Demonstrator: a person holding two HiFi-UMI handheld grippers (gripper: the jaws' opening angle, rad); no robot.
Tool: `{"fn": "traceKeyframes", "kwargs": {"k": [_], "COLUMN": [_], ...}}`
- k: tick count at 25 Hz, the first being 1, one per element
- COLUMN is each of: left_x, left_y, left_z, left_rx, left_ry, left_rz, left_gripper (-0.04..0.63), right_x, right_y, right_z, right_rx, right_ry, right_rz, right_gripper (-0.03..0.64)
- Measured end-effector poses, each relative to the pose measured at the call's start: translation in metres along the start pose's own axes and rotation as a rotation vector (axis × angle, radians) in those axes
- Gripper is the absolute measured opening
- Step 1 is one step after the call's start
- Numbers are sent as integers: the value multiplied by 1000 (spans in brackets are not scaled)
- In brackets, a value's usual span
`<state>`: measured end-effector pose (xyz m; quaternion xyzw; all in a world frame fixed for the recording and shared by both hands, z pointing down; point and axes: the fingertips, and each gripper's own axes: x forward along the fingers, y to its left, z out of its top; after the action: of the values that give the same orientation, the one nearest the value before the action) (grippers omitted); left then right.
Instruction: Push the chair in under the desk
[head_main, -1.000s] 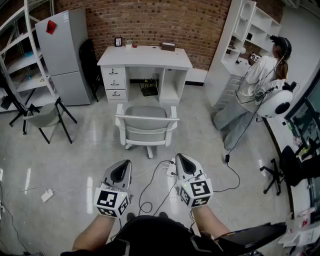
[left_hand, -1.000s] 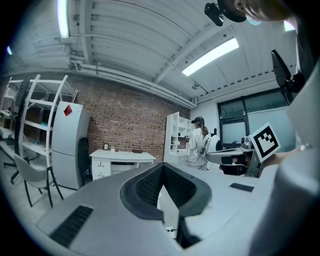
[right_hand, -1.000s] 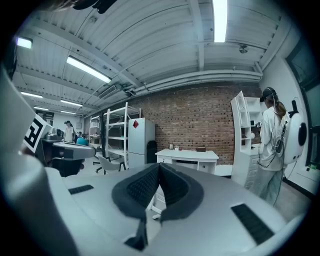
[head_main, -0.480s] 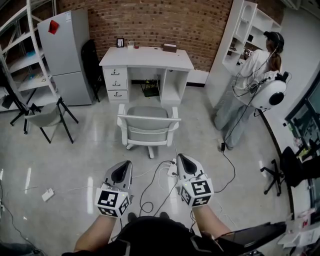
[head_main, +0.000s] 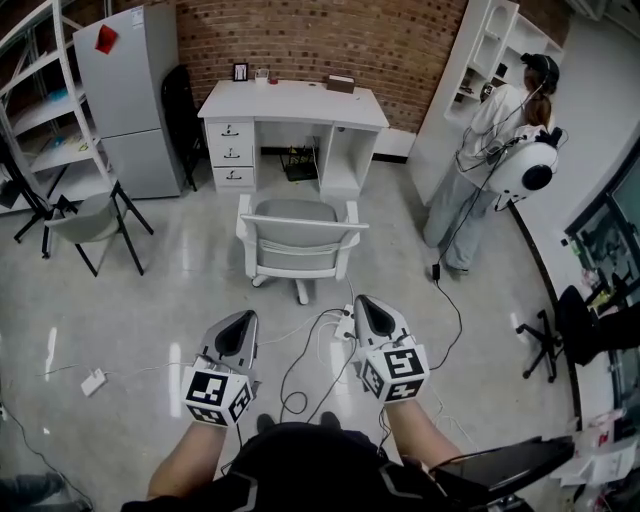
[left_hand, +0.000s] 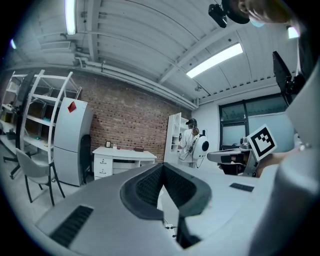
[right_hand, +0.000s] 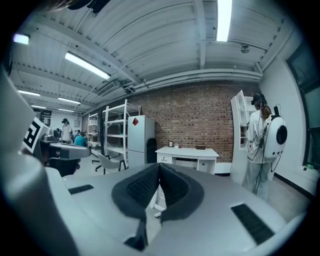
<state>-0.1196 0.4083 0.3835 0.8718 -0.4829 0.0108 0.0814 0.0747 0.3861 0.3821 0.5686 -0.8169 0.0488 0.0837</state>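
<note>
Head view has the grey chair (head_main: 300, 240) pulled out on the floor just near of the white table (head_main: 292, 105), its back toward the left tool (head_main: 240, 320) and right tool (head_main: 366, 304). Both tools have their jaws pressed together on nothing and are well apart from the chair. Loose cables (head_main: 300, 365) lie between them and the chair; a fridge (head_main: 125, 95) stands far left and a person (head_main: 480, 150) far right.

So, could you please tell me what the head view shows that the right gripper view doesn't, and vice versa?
Only the head view: the black cables looped on the floor, the small white box lying left of them and the black office chair at the right. Only the right gripper view: the ceiling's long strip lights and distant people at far left. Both: the white drawer desk, red brick wall, tall grey fridge and the person in white by the white shelving.
</note>
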Motion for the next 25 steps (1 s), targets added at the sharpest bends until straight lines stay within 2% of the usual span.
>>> {"fn": "traceKeyframes", "kwargs": {"k": [6, 12, 16, 19, 25], "left_x": [-19, -23, -21, -11, 3], "left_y": [33, 57, 63, 66, 91], "left_z": [-3, -8, -6, -7, -8], "left_rx": [-21, -33, -41, -23, -17], "left_ry": [-13, -26, -31, -20, -7], "left_rz": [-19, -29, -40, -36, 13], "left_gripper": [8, 8, 8, 9, 8], "right_x": [-1, 2, 7, 18, 52], "right_y": [27, 51, 53, 49, 44], "right_z": [3, -1, 5, 0, -3], "right_rx": [3, -42, -65, -44, -7], "right_ry": [-20, 3, 10, 25, -4], "right_rz": [-22, -28, -39, -34, 1], "right_gripper": [8, 8, 8, 8, 8]}}
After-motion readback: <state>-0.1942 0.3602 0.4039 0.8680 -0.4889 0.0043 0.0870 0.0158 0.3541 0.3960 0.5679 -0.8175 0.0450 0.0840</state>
